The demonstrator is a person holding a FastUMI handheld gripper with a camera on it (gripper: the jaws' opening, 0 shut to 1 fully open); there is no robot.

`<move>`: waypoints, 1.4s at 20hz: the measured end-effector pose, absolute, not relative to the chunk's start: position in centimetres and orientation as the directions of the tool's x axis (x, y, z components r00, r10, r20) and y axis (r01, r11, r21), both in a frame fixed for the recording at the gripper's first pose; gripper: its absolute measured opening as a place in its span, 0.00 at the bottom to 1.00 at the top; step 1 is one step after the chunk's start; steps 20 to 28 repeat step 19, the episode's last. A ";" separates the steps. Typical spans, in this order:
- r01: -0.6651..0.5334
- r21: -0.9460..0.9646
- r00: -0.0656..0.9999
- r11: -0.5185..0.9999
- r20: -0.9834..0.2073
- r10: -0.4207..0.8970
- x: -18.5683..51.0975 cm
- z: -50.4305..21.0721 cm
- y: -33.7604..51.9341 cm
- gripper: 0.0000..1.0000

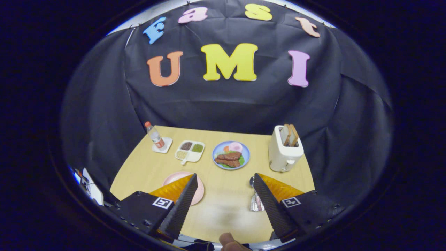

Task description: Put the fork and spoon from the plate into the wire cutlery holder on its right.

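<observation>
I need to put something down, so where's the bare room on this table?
The widest bare patch is the table between the open gripper fingers, running up to the blue plate. Another lies left of the pink plate, below the bottle. The back row is crowded: bottle, divided tray, blue plate, toaster. The holder sits beside the right finger.

on our desk (226,209) we see a bottle (155,135) on a coaster, sectioned tray (190,151), food plate (231,155), toaster (284,150), pink plate (199,190), wire holder (256,202).

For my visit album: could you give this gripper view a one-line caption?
Open hand-held gripper hovers over a wooden table, pink plate behind one finger, cutlery holder by the other, toaster beyond.
</observation>
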State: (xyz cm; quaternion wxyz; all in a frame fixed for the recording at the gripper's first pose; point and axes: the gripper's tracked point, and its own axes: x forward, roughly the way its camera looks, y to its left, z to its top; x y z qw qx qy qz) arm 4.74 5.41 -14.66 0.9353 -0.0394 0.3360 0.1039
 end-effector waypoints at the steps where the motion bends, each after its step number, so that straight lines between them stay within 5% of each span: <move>1: -0.212 0.000 0.782 0.977 -0.599 0.170 4.2 -13.6 5.8 0.97; 6: -0.176 0.027 0.915 0.984 -0.363 0.174 2.8 -6.7 7.2 0.97; 14: -0.139 0.047 0.983 0.989 -0.118 0.143 -0.6 -0.5 7.8 0.96; 28: -0.124 0.008 0.987 0.992 -0.104 0.124 -1.7 -0.9 8.3 0.96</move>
